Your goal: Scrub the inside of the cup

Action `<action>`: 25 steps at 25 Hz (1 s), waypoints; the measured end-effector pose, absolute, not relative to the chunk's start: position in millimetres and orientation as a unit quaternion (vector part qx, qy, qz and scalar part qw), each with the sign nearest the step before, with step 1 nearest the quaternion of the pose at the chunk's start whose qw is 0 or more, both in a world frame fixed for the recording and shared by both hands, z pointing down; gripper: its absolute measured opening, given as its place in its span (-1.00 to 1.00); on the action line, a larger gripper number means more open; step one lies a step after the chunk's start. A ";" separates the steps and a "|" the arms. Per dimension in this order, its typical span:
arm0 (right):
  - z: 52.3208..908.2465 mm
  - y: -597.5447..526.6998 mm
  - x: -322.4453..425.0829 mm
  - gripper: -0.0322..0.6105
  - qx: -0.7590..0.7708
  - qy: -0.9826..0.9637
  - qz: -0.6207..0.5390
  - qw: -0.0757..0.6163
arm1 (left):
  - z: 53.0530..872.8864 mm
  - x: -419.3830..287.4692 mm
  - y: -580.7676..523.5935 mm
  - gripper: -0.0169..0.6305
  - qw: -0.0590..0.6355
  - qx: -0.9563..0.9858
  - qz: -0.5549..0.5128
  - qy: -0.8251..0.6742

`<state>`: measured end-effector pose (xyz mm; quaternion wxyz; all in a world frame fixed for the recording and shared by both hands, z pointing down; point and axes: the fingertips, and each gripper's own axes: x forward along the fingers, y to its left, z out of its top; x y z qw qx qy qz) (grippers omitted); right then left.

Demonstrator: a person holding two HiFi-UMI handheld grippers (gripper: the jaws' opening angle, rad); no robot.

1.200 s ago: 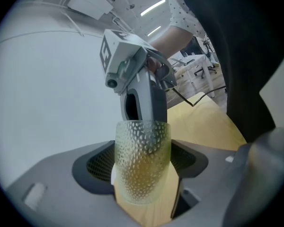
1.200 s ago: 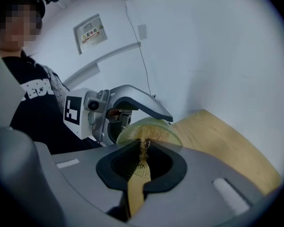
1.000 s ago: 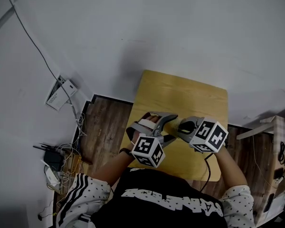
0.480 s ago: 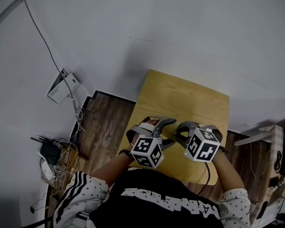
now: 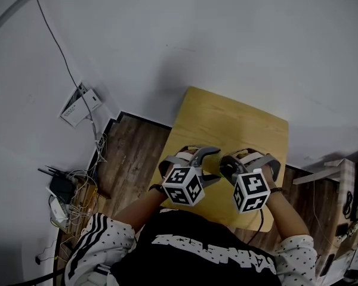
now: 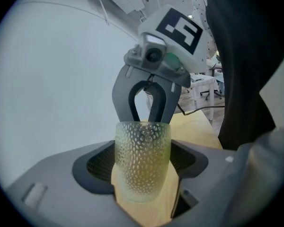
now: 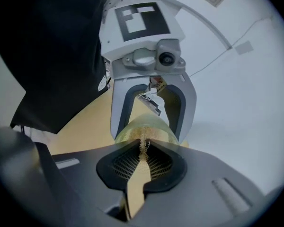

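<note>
Fingers (image 6: pixel 97 167) of left gripper (image 6: pixel 142 174) clamped on dimpled cup (image 6: pixel 143 148); right gripper (image 7: pixel 141 161) fingers pinched on fibrous scrubber (image 7: pixel 143 148), cup rim just beyond.

- Location type: an office-style workroom or lab.
- Structure: plain white wall (image 5: pixel 227 34), wood-plank floor (image 5: pixel 131 154), and a small bare wooden counter (image 5: pixel 238 118) set against the wall.
- Equipment: wall box (image 5: pixel 79 106) with a cable run; tangled cables and adapters (image 5: pixel 65 195) on the floor.
- Background: white desk (image 6: pixel 199 78) and office chair (image 6: pixel 209 93).
</note>
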<state>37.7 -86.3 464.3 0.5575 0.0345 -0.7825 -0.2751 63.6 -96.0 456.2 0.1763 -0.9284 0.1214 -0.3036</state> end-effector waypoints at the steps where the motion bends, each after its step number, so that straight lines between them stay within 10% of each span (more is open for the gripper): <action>1: 464.4 -86.3 37.7 -0.79 0.028 -0.774 -0.293 0.561 | 456.5 63.2 -96.0 0.16 0.172 -0.930 -0.301 0.119; 25: 469.2 -95.2 38.2 -0.78 0.018 -0.767 -0.301 0.566 | 457.7 61.8 -103.8 0.16 0.174 -0.921 -0.326 0.122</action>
